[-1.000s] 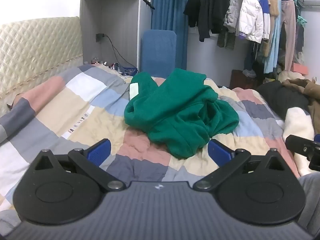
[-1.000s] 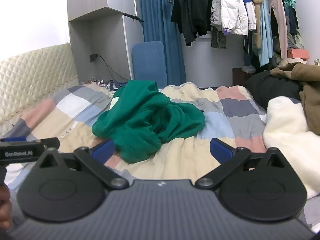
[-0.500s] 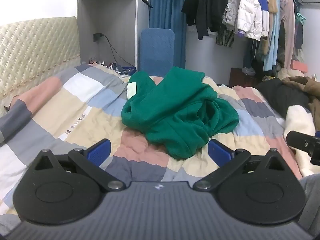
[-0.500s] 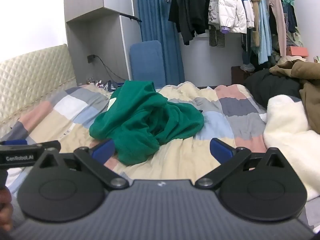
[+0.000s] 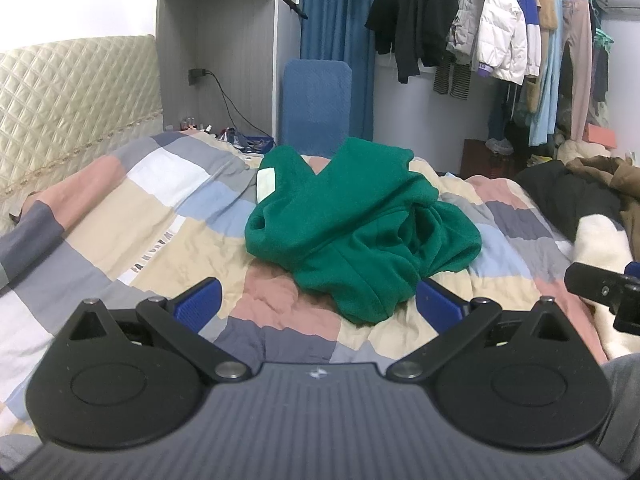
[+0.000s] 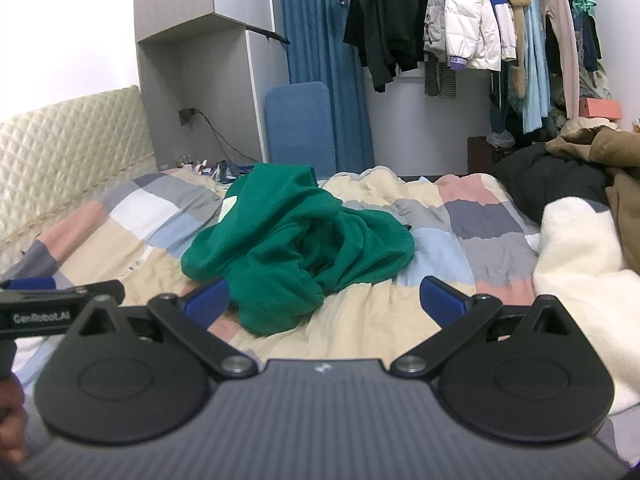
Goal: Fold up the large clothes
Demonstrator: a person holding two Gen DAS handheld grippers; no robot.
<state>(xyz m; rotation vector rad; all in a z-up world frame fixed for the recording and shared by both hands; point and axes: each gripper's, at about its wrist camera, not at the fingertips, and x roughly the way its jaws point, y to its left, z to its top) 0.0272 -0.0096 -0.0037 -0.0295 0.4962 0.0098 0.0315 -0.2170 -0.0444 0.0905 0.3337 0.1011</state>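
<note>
Jumper: we've got the green jumper (image 5: 352, 224) crumpled in a heap around the middle of the bed, a pale label (image 5: 266, 184) showing on its far left side, nothing folded yet
Bed: we see the checked quilt (image 5: 160, 208) of pink, grey, cream and blue squares spread under the heap, the padded headboard (image 5: 72, 96) along the bed's left edge
Left gripper: we hold the left gripper (image 5: 318, 306) over the near edge of the bed, blue fingers (image 5: 200, 304) spread wide with nothing between them, the near hem of the jumper showing in the gap but apart from both pads
Right gripper: our right gripper (image 6: 324, 298) is just as wide, gripping nothing, its left finger (image 6: 208, 298) close beside the near fold of the jumper; touching or not, we cannot tell
Side by side: from the right wrist view we catch the other gripper's black bar at the left edge, so both hover along the near edge of the bed
Right edge of bed: a cream fleece (image 6: 580, 264), a black garment (image 6: 552, 180) and a brown coat (image 6: 608, 152) piled there, well apart from the jumper
Beyond the bed: a blue chair back (image 5: 318, 104), a blue curtain (image 5: 336, 16) and a rail of hanging clothes (image 5: 500, 24)
</note>
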